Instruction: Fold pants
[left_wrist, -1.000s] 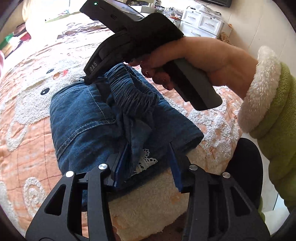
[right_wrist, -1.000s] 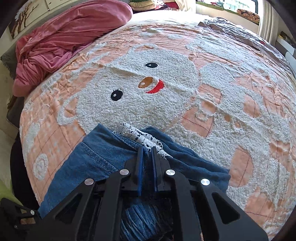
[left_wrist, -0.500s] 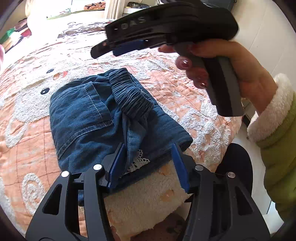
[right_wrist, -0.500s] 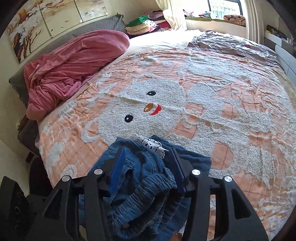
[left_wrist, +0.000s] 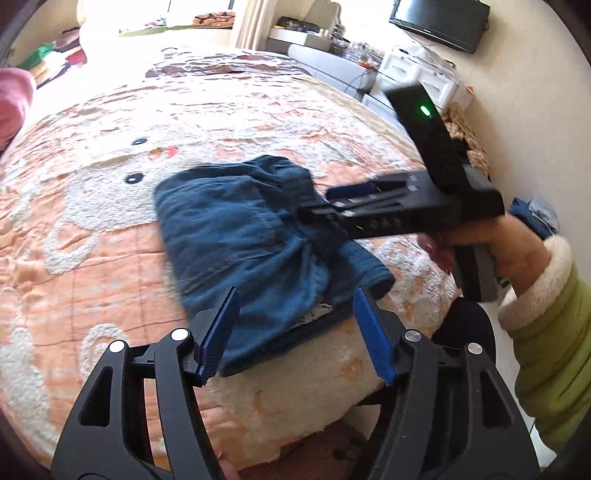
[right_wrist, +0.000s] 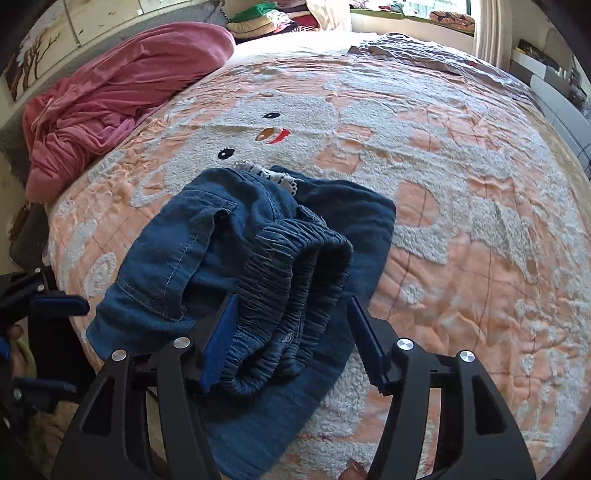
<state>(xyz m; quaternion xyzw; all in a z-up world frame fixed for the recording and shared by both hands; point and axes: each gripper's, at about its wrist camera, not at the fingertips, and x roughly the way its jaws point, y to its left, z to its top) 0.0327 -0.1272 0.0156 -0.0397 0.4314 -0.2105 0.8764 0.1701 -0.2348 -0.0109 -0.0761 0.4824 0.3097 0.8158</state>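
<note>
The blue denim pants (left_wrist: 240, 229) lie in a folded bundle on the bed, near its front edge. Their elastic waistband (right_wrist: 295, 258) sits bunched on top, with white lace trim (right_wrist: 273, 177) showing at the far end. My left gripper (left_wrist: 294, 293) hovers over the bundle's near edge; its jaws are opening and the pads touch no cloth. My right gripper (right_wrist: 291, 297) is opening too, with the waistband loose between its blue pads. In the left wrist view the right gripper (left_wrist: 351, 206) hangs over the bundle's right side, held by a hand in a green sleeve (left_wrist: 546, 317).
An orange quilt (right_wrist: 461, 184) with a white fleece snowman covers the bed. A pink blanket (right_wrist: 110, 92) is heaped at the far left. The bed's edge (left_wrist: 295, 406) drops off just below the pants. A white dresser (left_wrist: 417, 74) and a TV (left_wrist: 443, 14) stand by the far wall.
The right gripper, shut on the cloth a second ago, has opened and drawn back. The left jaws have widened and pulled back from the pants' edge. The pants now lie free.
</note>
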